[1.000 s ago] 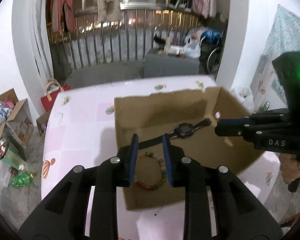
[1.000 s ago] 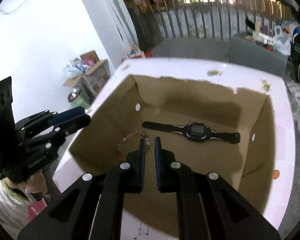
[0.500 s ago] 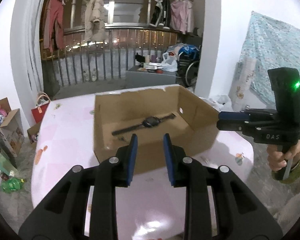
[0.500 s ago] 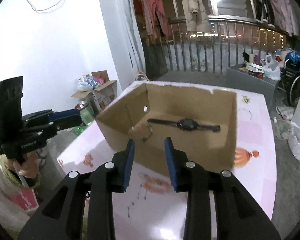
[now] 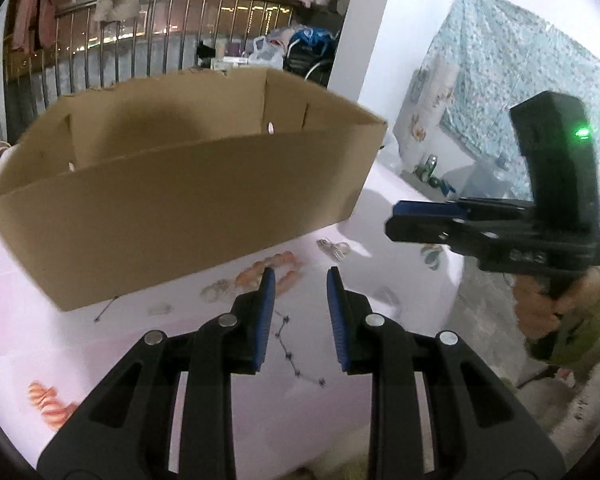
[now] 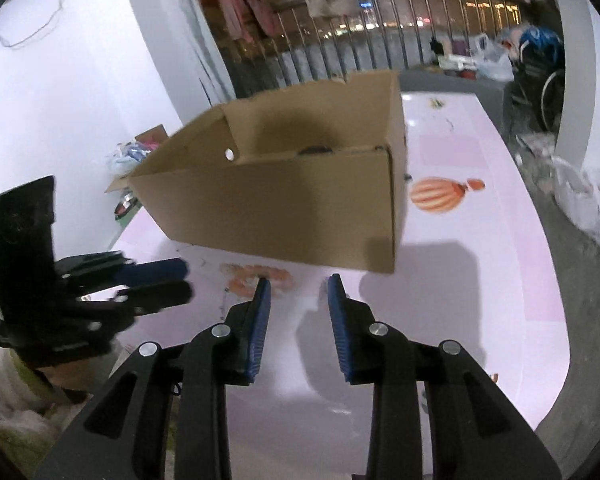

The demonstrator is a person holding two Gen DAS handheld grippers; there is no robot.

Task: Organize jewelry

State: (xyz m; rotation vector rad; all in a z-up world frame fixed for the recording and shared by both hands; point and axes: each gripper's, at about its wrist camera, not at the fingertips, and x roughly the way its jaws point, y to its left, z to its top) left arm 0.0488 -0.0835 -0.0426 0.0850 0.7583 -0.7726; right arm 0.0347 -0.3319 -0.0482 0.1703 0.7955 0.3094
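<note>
Pink table (image 6: 480,280) under cardboard box (image 5: 188,208), railing (image 6: 380,56) behind, both hand-held grippers (image 5: 300,280) (image 6: 298,282) part-open, empty.

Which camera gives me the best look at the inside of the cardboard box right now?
Right wrist view: it looks over the near wall of the cardboard box and catches the top of a dark object inside, though not the floor. The left wrist view shows the box lower, only walls, no contents.

White walls (image 6: 60,92) flank a metal balcony railing (image 5: 140,36) hung with clothes (image 6: 236,4); a patterned blue cloth (image 5: 512,52) covers one wall.
</note>
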